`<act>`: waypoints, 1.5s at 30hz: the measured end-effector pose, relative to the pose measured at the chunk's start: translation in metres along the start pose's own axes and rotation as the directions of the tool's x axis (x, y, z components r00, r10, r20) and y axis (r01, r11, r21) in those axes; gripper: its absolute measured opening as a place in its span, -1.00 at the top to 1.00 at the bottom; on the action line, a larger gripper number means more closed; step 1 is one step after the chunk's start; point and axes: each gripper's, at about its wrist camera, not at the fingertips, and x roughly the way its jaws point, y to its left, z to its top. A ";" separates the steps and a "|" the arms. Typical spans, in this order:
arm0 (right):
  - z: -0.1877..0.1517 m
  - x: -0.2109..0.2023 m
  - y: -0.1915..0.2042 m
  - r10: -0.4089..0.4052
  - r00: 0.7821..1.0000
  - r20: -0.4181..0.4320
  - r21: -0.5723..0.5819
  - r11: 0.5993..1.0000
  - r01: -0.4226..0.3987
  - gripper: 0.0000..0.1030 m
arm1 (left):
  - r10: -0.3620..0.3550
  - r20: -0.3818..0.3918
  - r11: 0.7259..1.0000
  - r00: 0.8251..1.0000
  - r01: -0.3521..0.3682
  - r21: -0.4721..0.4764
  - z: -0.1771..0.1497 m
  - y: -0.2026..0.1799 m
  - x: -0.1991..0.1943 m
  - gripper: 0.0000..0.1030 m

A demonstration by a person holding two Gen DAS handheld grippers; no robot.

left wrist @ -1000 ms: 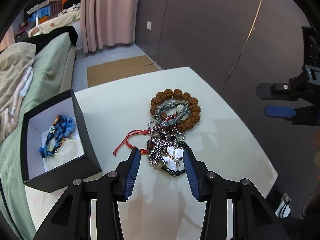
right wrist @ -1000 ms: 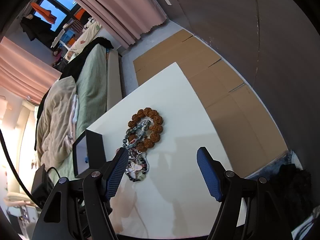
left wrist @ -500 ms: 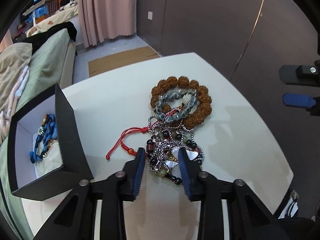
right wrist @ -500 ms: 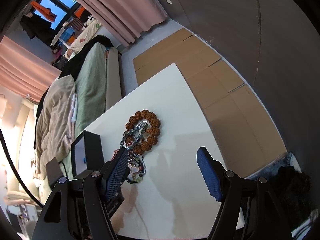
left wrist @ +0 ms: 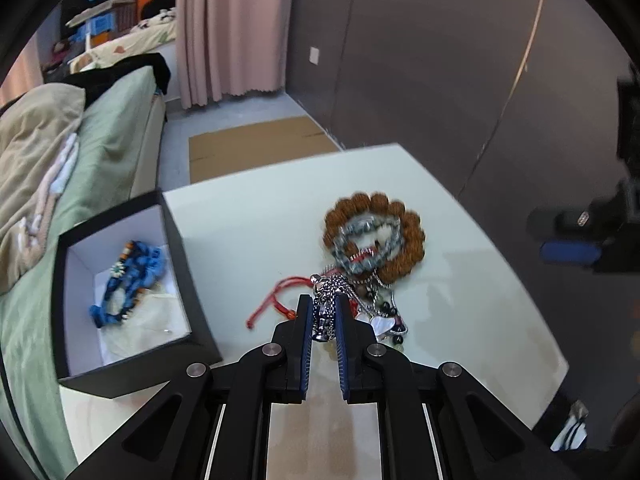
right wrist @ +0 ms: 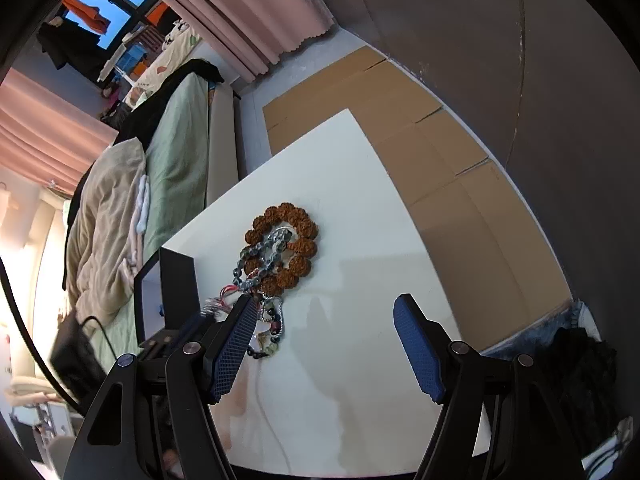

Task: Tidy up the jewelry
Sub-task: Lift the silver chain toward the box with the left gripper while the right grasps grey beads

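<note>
Bedroom setting: dark grey wall panels, pink curtain (left wrist: 236,28) at 12 o'clock in the left wrist view, bed with green cover (left wrist: 108,128) at 10 o'clock, flattened cardboard (right wrist: 420,128) on the floor. Work surface is a white table (left wrist: 256,216).

Left gripper (left wrist: 324,316), low centre of its own view: jaws have just been closing and are now pinched together on a silver chain bracelet (left wrist: 326,300), which hangs bunched between the blue pads. The chain's far end is among the tangle of jewelry (left wrist: 376,312) just at 1 o'clock from the tips: dark beads, pale shell-like pieces, a red cord (left wrist: 276,300) trailing toward 9 o'clock. Whether the chain is clear of the tangle, cannot tell.

Beyond the tangle, at 1 o'clock, a ring of large brown seed beads (left wrist: 376,236) lies flat on the table, with a grey stone bracelet (left wrist: 364,240) lying across its middle; this part is blurred.

Black box (left wrist: 120,292) with white lining stands open at 9 o'clock of the left gripper, near the table's left edge. Inside it, a blue bracelet (left wrist: 132,276).

Right gripper (right wrist: 324,348): jaws wide apart, nothing between them, hovering over bare table at 4 o'clock from the jewelry pile.
</note>
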 end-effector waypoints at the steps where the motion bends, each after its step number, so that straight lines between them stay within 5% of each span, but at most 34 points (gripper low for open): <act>1: 0.000 0.001 0.000 0.000 1.000 -0.002 0.000 1.000 0.000 -0.38 | -0.010 0.012 1.000 1.000 0.010 -0.017 0.002 0.003 -0.005 0.79; 13: 0.002 0.026 0.016 0.055 0.998 -0.002 0.000 0.998 -0.055 -0.37 | -0.055 0.173 0.988 0.983 0.078 -0.129 0.021 0.031 -0.055 0.79; 23: 0.009 0.058 0.035 0.142 0.990 -0.022 0.044 0.989 -0.141 0.16 | -0.050 0.267 0.975 0.962 0.105 -0.198 0.030 0.060 -0.084 0.79; 36: 0.019 0.093 0.050 0.057 0.997 -0.045 0.048 0.997 -0.055 0.29 | -0.049 0.355 0.960 0.933 0.143 -0.243 0.035 0.087 -0.115 0.80; 39: 0.022 0.099 0.051 0.034 0.999 -0.038 0.052 0.998 -0.032 0.33 | -0.014 0.360 0.966 0.933 0.107 -0.237 0.039 0.086 -0.124 0.80; 43: 0.024 0.105 0.048 0.007 0.999 -0.047 0.069 0.998 -0.004 0.73 | -0.031 0.386 0.956 0.922 0.140 -0.258 0.041 0.092 -0.135 0.80; 45: 0.024 0.101 0.045 0.031 0.999 -0.039 0.085 0.996 -0.027 0.77 | -0.014 0.400 0.959 0.916 0.125 -0.254 0.042 0.092 -0.141 0.80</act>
